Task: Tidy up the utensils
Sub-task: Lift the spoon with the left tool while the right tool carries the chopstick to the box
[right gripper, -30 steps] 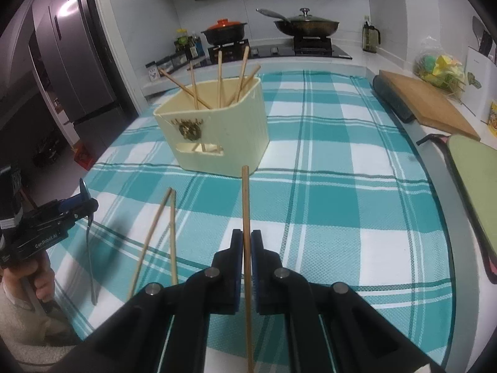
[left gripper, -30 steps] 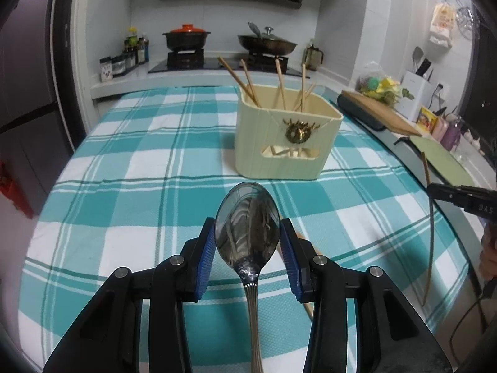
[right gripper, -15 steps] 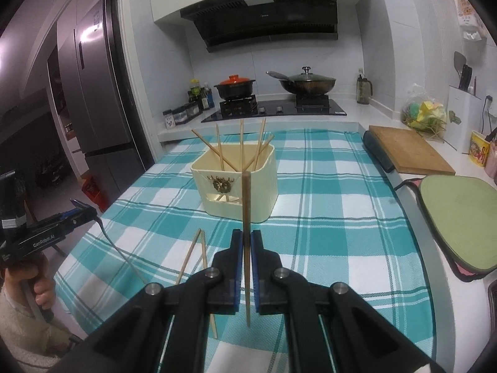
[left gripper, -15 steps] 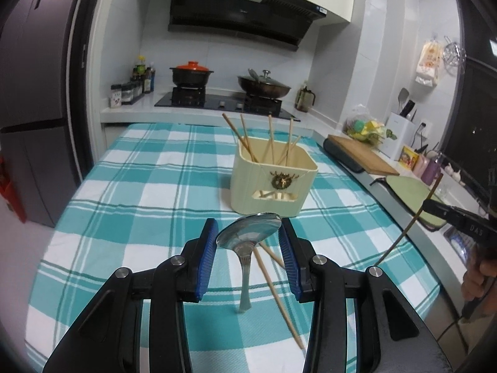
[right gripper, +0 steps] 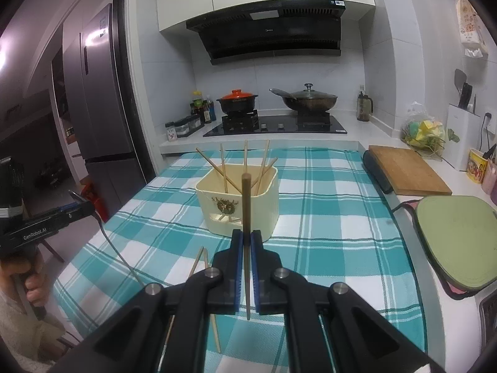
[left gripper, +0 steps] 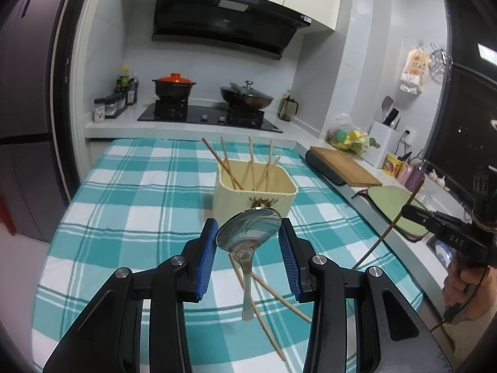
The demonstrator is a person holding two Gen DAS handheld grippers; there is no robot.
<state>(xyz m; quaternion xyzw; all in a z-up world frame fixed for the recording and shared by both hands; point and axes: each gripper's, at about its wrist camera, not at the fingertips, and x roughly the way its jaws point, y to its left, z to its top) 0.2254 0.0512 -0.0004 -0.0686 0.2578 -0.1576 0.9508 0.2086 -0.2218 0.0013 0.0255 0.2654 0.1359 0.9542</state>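
Observation:
My left gripper (left gripper: 248, 236) is shut on a metal spoon (left gripper: 248, 233), bowl up, handle hanging down above the table. My right gripper (right gripper: 245, 242) is shut on a single wooden chopstick (right gripper: 246, 205), held upright. A cream utensil holder (left gripper: 254, 195) with several chopsticks standing in it sits mid-table, ahead of both grippers; it also shows in the right wrist view (right gripper: 239, 205). Two loose chopsticks (left gripper: 267, 292) lie on the cloth below the spoon. The right gripper appears at the right of the left wrist view (left gripper: 407, 211), the left gripper at the left of the right wrist view (right gripper: 80, 205).
The table has a teal plaid cloth (left gripper: 130, 205). A cutting board (right gripper: 403, 171) and green mat (right gripper: 456, 239) lie on the counter at right. A stove with pots (right gripper: 273, 118) stands behind. A fridge (right gripper: 102, 118) is at left.
Both grippers have risen and tilted up with their loads; the spoon and the chopstick are lifted off the table. The holder looks farther away and lower in view.

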